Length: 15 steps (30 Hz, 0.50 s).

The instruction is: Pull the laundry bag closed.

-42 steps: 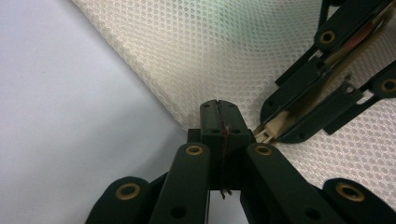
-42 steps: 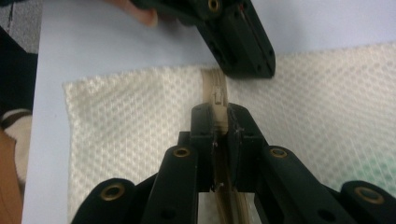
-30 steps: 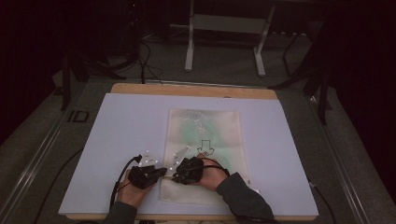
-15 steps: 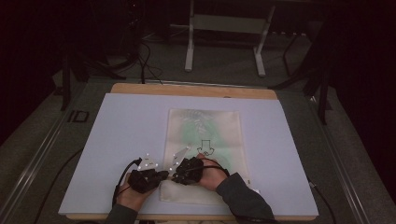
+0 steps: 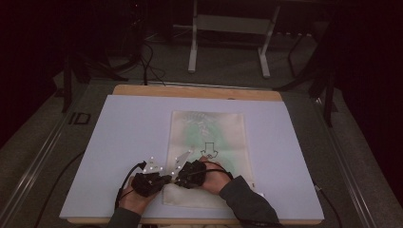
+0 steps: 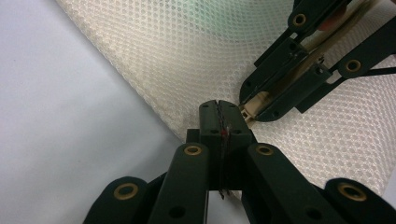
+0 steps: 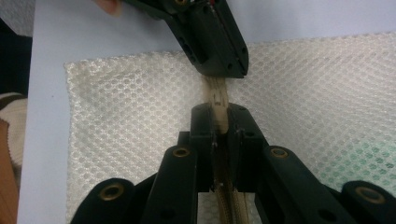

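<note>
**mesh_fan:** So from the high view I get both hands at the near edge of the table (image 5: 119, 123), the left gripper (image 5: 161, 179) and right gripper (image 5: 177, 175) almost nose to nose on the near end of a white mesh bag (image 5: 209, 142). There's a green tint and a black arrow print (image 5: 207, 149) on it. Can't see what the jaws are doing from up there though.

**zip_watcher:** The gripper views sort that out. Right gripper view: its jaws are pinched narrow on a beige zipper (image 7: 219, 116) that runs straight up between them, with the left gripper's black nose (image 7: 219, 51) sitting on the zipper just beyond. Left gripper view: that one's jaws are pressed together, a thin reddish bit in the seam, can't tell what it is. The right gripper (image 6: 252, 109) is just beside it, beige strip in its jaws, both over the mesh.
</note>
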Motion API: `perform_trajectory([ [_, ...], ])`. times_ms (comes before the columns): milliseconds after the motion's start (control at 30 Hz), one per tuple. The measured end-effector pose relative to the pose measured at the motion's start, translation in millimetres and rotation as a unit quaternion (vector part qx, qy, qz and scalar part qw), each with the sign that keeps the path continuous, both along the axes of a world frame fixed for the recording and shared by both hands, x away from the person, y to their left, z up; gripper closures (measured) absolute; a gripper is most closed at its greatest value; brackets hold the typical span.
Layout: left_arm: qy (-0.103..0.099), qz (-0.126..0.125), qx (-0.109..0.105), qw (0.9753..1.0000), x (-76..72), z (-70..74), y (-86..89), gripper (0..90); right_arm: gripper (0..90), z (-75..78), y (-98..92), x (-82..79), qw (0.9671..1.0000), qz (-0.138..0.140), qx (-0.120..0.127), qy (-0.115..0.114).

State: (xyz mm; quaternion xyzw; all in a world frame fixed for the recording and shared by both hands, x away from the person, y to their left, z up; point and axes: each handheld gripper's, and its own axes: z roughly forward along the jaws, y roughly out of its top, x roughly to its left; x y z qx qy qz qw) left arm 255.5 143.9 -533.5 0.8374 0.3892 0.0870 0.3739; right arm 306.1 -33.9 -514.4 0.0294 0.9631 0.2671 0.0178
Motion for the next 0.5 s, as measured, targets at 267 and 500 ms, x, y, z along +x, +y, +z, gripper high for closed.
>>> perform_trajectory([
  [267, 0.003, 0.002, 0.009, 0.9999, 0.6, 1.2, -2.1, 89.2, 82.2, 3.1, 2.5, -3.3, 0.9997, 0.005, -0.022, -0.009],
  [500, 0.003, 0.003, 0.01, 0.9999, 0.7, 1.0, -2.2, 89.2, 82.2, 4.8, -0.3, -4.8, 0.9994, 0.007, -0.032, -0.013],
])
